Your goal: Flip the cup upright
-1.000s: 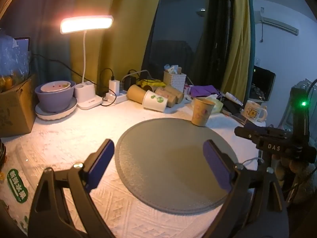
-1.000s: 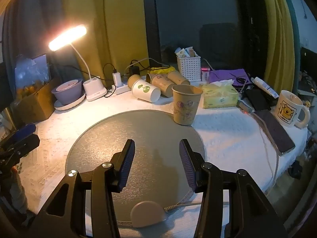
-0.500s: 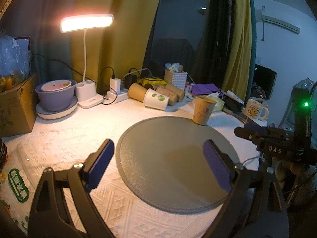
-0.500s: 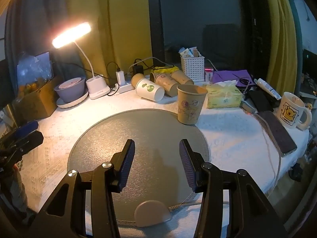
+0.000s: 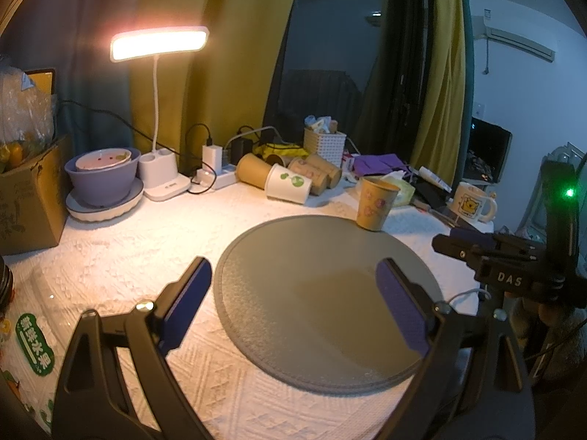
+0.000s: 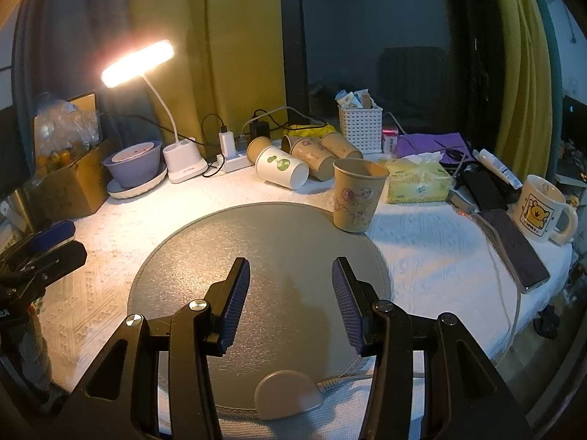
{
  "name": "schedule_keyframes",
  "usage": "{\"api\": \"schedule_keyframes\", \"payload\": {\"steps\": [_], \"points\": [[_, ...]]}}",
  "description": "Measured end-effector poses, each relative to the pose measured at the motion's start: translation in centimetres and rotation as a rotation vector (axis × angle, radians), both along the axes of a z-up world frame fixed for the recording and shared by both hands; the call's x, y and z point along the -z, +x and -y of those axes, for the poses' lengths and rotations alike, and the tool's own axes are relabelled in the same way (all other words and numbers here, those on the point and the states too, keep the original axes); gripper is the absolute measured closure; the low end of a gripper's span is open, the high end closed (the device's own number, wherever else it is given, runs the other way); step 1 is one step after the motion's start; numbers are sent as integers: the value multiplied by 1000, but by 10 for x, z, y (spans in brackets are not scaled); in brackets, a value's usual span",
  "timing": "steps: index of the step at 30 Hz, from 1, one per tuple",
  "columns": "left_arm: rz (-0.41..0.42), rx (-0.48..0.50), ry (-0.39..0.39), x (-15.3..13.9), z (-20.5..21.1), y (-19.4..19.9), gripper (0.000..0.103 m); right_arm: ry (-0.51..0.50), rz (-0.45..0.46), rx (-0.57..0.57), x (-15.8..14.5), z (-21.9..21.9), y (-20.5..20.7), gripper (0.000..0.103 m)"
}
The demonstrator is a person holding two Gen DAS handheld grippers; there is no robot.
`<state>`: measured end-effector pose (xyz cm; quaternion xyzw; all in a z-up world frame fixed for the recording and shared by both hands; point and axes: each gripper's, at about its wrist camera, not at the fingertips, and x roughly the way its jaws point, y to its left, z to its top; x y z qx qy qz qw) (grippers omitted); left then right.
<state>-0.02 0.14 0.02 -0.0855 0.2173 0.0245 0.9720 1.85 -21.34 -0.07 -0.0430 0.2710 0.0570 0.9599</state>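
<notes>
A brown paper cup (image 5: 376, 203) (image 6: 357, 199) stands upright, mouth up, at the far right edge of the round grey mat (image 5: 323, 300) (image 6: 264, 264). My left gripper (image 5: 293, 286) is open and empty above the mat's near left side. My right gripper (image 6: 290, 284) is open and empty above the mat's near part, well short of the cup. The right gripper also shows in the left wrist view (image 5: 473, 245), and the left gripper shows at the left edge of the right wrist view (image 6: 55, 242).
Several paper cups (image 6: 293, 163) lie on their sides at the back. A lit desk lamp (image 5: 159, 42), purple bowl (image 5: 102, 178), cardboard box (image 5: 25, 201), white basket (image 6: 361, 124), tissue pack (image 6: 418, 181), phone (image 6: 515, 247) and bear mug (image 6: 543, 209) surround the mat.
Both grippers have drawn back slightly; the cup and mat look a little farther away. Both stay open and the cup has not moved.
</notes>
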Motion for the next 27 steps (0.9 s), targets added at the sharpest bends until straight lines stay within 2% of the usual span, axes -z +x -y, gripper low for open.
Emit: {"api": "schedule_keyframes", "payload": {"steps": [27], "points": [[5,17,19,-6,9,2,11,-11,23,-14,-5,-2,-7,53]]}}
